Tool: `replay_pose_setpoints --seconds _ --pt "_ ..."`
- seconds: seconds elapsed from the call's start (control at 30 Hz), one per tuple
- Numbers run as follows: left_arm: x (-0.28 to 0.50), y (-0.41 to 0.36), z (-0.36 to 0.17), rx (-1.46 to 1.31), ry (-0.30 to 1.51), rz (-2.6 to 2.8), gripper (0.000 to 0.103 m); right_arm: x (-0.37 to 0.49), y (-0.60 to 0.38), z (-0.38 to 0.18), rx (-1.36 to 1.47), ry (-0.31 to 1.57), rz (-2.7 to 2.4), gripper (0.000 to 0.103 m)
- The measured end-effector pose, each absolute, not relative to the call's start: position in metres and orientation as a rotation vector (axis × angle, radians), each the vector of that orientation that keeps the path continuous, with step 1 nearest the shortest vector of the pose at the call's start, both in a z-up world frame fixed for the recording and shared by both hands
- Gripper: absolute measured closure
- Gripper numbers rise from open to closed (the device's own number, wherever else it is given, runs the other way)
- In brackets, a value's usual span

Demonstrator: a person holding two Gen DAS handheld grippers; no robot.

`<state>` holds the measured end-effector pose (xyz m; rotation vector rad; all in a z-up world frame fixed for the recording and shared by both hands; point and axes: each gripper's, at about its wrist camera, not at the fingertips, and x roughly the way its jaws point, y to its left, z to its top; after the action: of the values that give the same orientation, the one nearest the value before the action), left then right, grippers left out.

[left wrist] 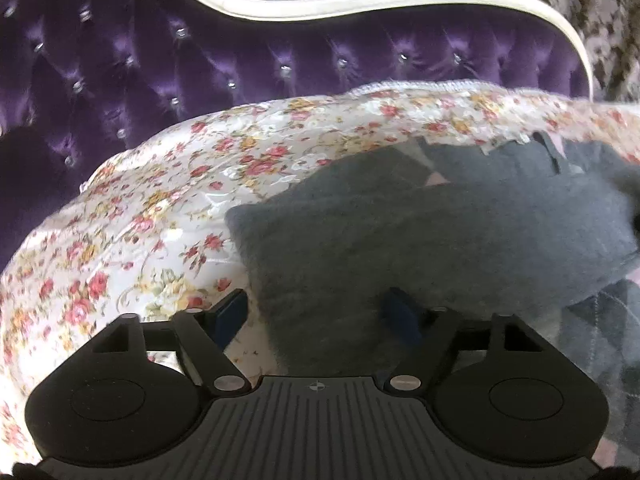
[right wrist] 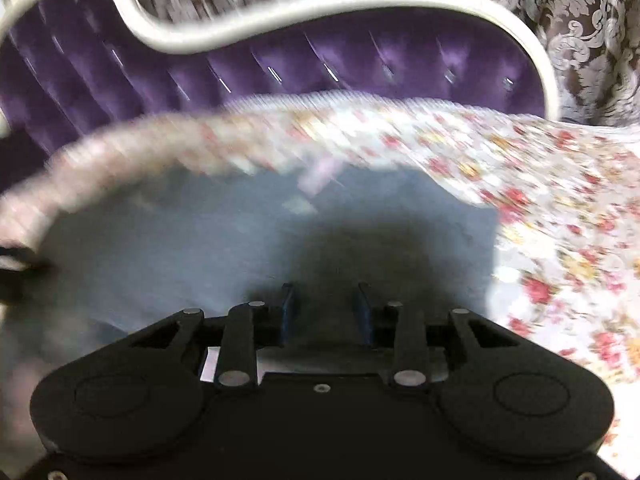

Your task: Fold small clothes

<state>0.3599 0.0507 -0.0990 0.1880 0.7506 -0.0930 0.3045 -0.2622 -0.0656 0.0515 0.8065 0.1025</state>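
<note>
A dark grey fuzzy garment (left wrist: 420,232) lies on the floral bedspread (left wrist: 160,208), partly folded, with a lighter checked part at the lower right. My left gripper (left wrist: 318,312) is open, its blue fingers wide apart over the garment's near left corner. In the blurred right wrist view the same grey garment (right wrist: 240,248) fills the centre. My right gripper (right wrist: 326,312) is open just above the cloth, and nothing is between its fingers.
A purple tufted headboard (left wrist: 200,64) with a cream frame stands behind the bed, and it also shows in the right wrist view (right wrist: 280,64). Patterned curtains (right wrist: 580,20) hang behind. Floral bedspread (right wrist: 560,240) extends to the right.
</note>
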Motion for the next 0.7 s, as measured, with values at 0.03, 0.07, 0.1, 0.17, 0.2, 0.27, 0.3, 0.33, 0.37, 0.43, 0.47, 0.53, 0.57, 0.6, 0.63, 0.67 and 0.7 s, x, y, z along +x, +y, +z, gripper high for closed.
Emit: replay_pose_setpoints --seconds 0.03,0.07,0.1,0.17,0.2,0.27,0.3,0.33,0.37,0.43,0.47,0.53,0.57,0.6,0.63,0.67,0.7 --pt "0.359 0.054 -0.098 0.170 0.755 -0.085 0.019 0.303 -0.264 -0.067 0.040 0.778 0.103 0.058" --pt "0.360 0.056 -0.098 0.151 0.764 -0.083 0.019 0.301 -0.266 -0.066 0.025 0.778 0.094 0.057" --pt "0.361 0.058 -0.096 0.138 0.772 -0.085 0.019 0.299 -0.266 -0.063 0.026 0.773 0.089 0.052" --pt "0.357 0.062 -0.090 0.106 0.783 -0.083 0.020 0.289 -0.267 -0.055 0.046 0.747 0.089 0.051" --pt "0.351 0.064 -0.087 0.087 0.780 -0.082 0.020 0.282 -0.268 -0.049 0.054 0.728 0.096 0.050" --pt "0.336 0.068 -0.078 0.057 0.757 -0.080 0.020 0.266 -0.269 -0.035 0.057 0.679 0.110 0.039" --pt "0.327 0.069 -0.074 0.046 0.741 -0.077 0.020 0.254 -0.268 -0.027 0.054 0.650 0.118 0.029" --pt "0.315 0.071 -0.069 0.036 0.720 -0.077 0.020 0.244 -0.267 -0.020 0.054 0.626 0.126 0.026" --pt "0.304 0.072 -0.065 0.027 0.706 -0.083 0.020 0.231 -0.267 -0.012 0.059 0.598 0.139 0.024" --pt "0.284 0.076 -0.058 0.009 0.685 -0.102 0.020 0.209 -0.270 0.000 0.073 0.571 0.163 0.020" --pt "0.272 0.077 -0.054 -0.001 0.680 -0.119 0.020 0.201 -0.271 0.004 0.080 0.568 0.172 0.016" --pt "0.250 0.080 -0.049 -0.014 0.677 -0.145 0.020 0.180 -0.275 0.011 0.101 0.563 0.193 0.014" --pt "0.238 0.082 -0.048 -0.022 0.676 -0.152 0.020 0.169 -0.276 0.013 0.112 0.564 0.205 0.014" --pt "0.227 0.082 -0.047 -0.029 0.675 -0.156 0.020 0.157 -0.278 0.015 0.120 0.570 0.212 0.014" --pt "0.216 0.084 -0.046 -0.034 0.676 -0.164 0.020 0.149 -0.278 0.016 0.127 0.577 0.216 0.014" --pt "0.206 0.085 -0.047 -0.036 0.683 -0.174 0.020 0.139 -0.280 0.016 0.139 0.586 0.224 0.014" --pt "0.197 0.086 -0.048 -0.037 0.691 -0.179 0.020 0.129 -0.281 0.015 0.154 0.598 0.233 0.014"
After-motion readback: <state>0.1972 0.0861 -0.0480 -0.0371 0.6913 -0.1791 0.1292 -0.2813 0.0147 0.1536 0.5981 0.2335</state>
